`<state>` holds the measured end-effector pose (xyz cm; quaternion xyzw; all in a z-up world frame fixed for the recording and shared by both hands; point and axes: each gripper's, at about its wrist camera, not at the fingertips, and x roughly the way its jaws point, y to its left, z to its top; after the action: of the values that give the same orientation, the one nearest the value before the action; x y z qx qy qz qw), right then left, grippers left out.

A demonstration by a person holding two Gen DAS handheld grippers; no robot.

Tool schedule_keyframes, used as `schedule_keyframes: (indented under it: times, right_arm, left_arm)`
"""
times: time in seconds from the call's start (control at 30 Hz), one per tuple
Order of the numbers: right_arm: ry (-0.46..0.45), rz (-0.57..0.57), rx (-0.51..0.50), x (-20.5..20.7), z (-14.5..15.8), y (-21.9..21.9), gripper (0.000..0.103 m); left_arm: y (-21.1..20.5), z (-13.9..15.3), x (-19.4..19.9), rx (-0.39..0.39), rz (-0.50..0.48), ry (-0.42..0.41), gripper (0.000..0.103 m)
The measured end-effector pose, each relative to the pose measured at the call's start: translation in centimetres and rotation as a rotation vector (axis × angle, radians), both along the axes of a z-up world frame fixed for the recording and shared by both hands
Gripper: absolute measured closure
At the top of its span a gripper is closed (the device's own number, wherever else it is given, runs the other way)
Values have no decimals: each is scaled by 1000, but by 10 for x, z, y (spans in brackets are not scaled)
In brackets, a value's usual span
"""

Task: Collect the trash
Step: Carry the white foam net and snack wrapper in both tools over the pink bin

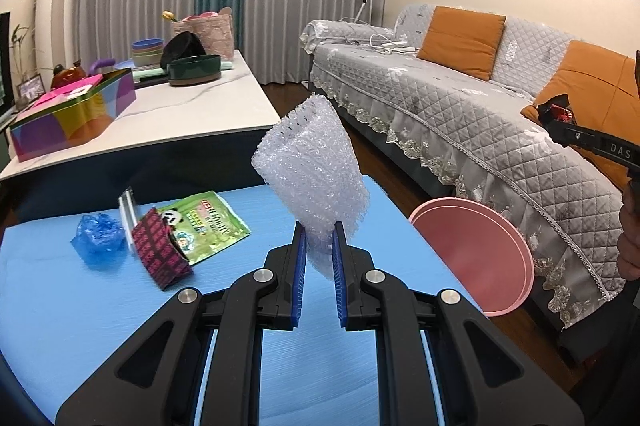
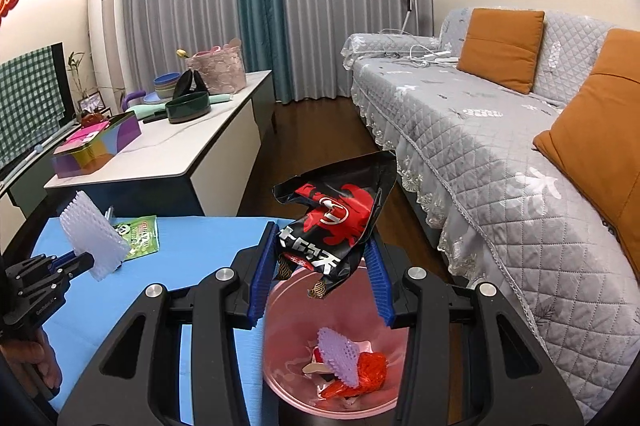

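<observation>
Pink bin (image 1: 472,254) (base behind mat (image 1: 60,306))

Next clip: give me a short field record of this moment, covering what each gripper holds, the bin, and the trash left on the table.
left gripper: shut on white foam net
right gripper: shut on black and red snack bag, above the bin
pink bin: beside the blue table; holds a purple foam net and red scraps
left on table: blue plastic wad, dark patterned wrapper, green panda packet
</observation>
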<state>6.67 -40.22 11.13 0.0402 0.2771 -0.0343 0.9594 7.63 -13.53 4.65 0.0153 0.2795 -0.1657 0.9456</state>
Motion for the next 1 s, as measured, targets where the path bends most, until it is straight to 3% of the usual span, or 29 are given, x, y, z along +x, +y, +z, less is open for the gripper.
schedule_keyframes:
  times: [0.63,1.0]
  right_arm:
    - [1,-38,1,-1,0,-14,60]
    - [-6,-59,8,0,1,-24,60]
  left_arm:
    - [-22,-5,1,-12,-43,25,90]
    - [-54,-3,5,-8,-94,27,90]
